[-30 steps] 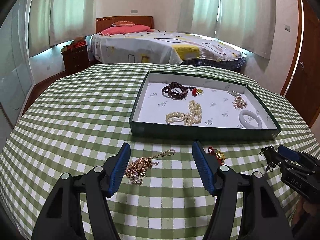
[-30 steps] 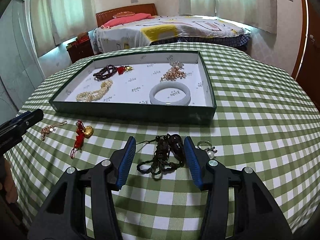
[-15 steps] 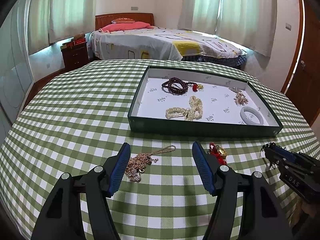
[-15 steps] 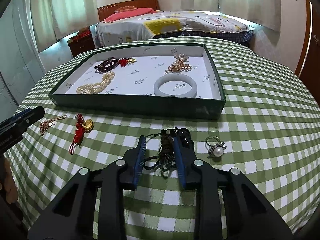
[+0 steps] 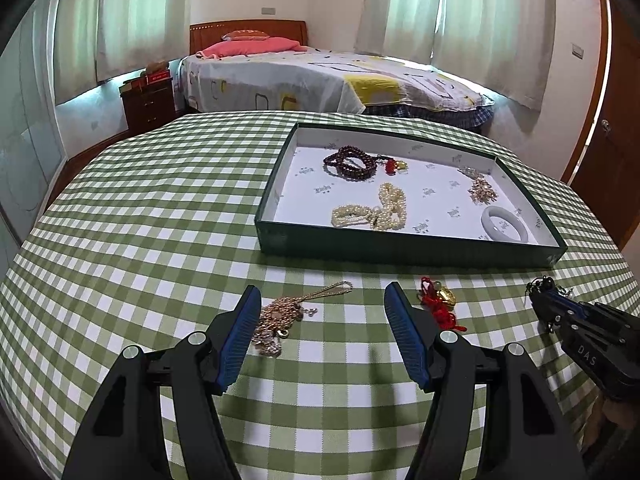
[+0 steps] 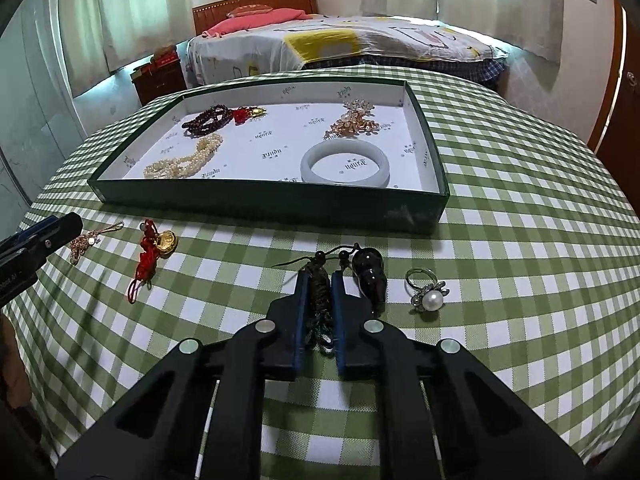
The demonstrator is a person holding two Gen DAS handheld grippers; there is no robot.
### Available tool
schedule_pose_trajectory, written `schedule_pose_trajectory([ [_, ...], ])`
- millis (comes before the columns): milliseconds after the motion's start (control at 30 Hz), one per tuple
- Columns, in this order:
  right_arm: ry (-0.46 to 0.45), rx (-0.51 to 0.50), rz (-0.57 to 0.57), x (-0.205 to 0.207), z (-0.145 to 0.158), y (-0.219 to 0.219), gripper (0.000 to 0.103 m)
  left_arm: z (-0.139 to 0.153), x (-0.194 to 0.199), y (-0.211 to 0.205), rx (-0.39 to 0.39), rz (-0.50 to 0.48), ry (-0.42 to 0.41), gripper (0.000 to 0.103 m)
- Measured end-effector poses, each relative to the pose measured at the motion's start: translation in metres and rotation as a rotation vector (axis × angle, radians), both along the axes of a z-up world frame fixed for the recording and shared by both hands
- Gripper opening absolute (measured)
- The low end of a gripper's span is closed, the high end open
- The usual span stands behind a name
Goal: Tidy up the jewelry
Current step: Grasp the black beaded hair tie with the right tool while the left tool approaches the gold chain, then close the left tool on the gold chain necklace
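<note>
My right gripper (image 6: 320,278) is shut on the dark cord of a black gourd pendant (image 6: 370,274) lying on the checked cloth just in front of the green tray (image 6: 280,204). My left gripper (image 5: 322,300) is open, with a gold chain necklace (image 5: 288,312) between its fingers beside the left one. A red-cord gold charm (image 5: 440,304) lies to its right. A pearl ring (image 6: 428,296) lies right of the gourd. The tray holds dark red beads (image 6: 208,120), a pearl strand (image 6: 184,164), a gold brooch (image 6: 352,120) and a white bangle (image 6: 346,164).
The table is round with a green checked cloth (image 5: 140,220). The right gripper also shows at the right edge of the left wrist view (image 5: 544,300). A bed (image 5: 320,76) and a nightstand (image 5: 148,100) stand behind the table.
My right gripper has closed from open onto the cord of the black gourd pendant. My left gripper has stayed open over the gold necklace, with only a slight shift of view.
</note>
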State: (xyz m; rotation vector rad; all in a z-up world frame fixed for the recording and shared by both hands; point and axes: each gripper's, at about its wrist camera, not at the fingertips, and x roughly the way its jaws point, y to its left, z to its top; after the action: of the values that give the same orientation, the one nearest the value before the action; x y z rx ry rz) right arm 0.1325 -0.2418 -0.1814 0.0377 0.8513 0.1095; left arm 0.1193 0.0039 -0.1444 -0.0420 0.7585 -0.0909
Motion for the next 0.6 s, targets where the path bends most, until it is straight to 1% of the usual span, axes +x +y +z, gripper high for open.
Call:
schedule_pose_trajectory([
  [367,-0.004,0.022,0.016,-0.001,0.0,0.002,0.011,-0.009,0.004,0.023,0.004,0.047,0.04,0.063],
  [600,-0.005,0.023,0.016,-0.001,0.0,0.002,0.011,-0.018,0.009,0.029,-0.003,0.041,0.072,0.062],
])
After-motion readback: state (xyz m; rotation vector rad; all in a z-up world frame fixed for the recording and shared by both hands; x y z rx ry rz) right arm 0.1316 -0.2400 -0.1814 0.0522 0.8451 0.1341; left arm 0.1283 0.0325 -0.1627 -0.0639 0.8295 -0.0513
